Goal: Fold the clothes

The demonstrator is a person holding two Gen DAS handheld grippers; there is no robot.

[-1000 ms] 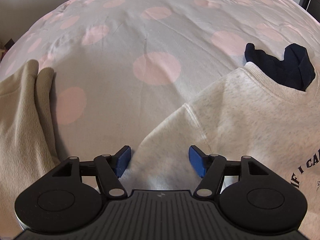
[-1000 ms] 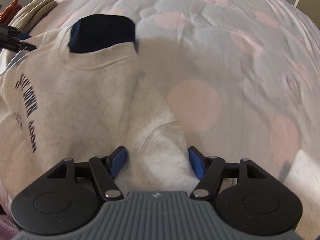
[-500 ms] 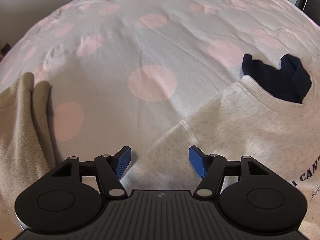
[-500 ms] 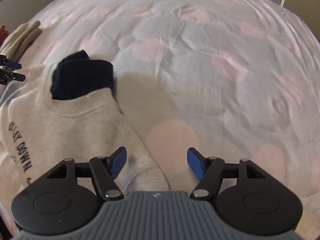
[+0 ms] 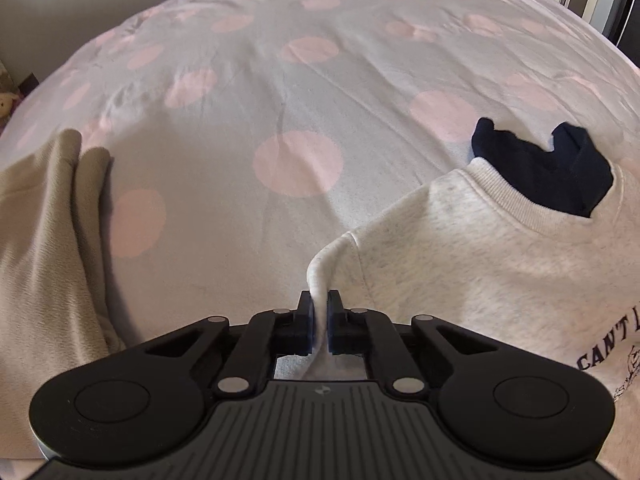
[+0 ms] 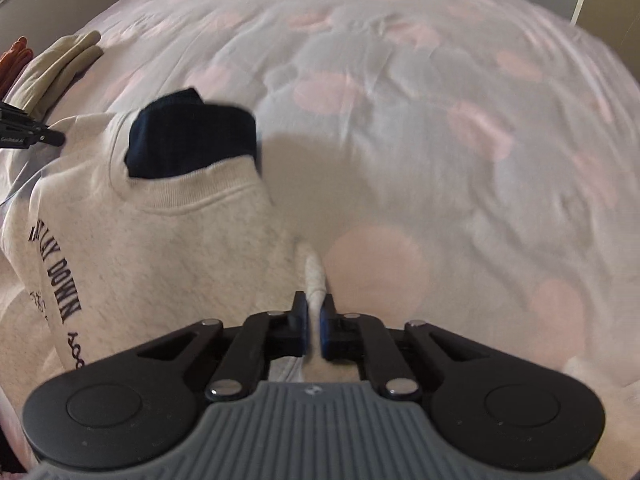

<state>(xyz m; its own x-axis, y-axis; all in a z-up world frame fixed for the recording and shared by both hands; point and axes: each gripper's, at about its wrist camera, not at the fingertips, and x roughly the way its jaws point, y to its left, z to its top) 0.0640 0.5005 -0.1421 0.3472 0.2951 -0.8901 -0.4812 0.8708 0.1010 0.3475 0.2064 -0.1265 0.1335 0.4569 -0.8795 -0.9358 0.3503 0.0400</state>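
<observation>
Left gripper (image 5: 319,312) and right gripper (image 6: 314,316) each pinch the heather-grey printed sweatshirt (image 5: 480,248) at a shoulder; it lies flat, unfolded.

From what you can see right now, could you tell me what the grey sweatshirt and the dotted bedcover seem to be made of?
Grey sweatshirt: soft, matte, heathered knit, probably cotton fleece, with a ribbed collar. Dotted bedcover: thin woven sheet, likely cotton, matte and finely creased.
</observation>
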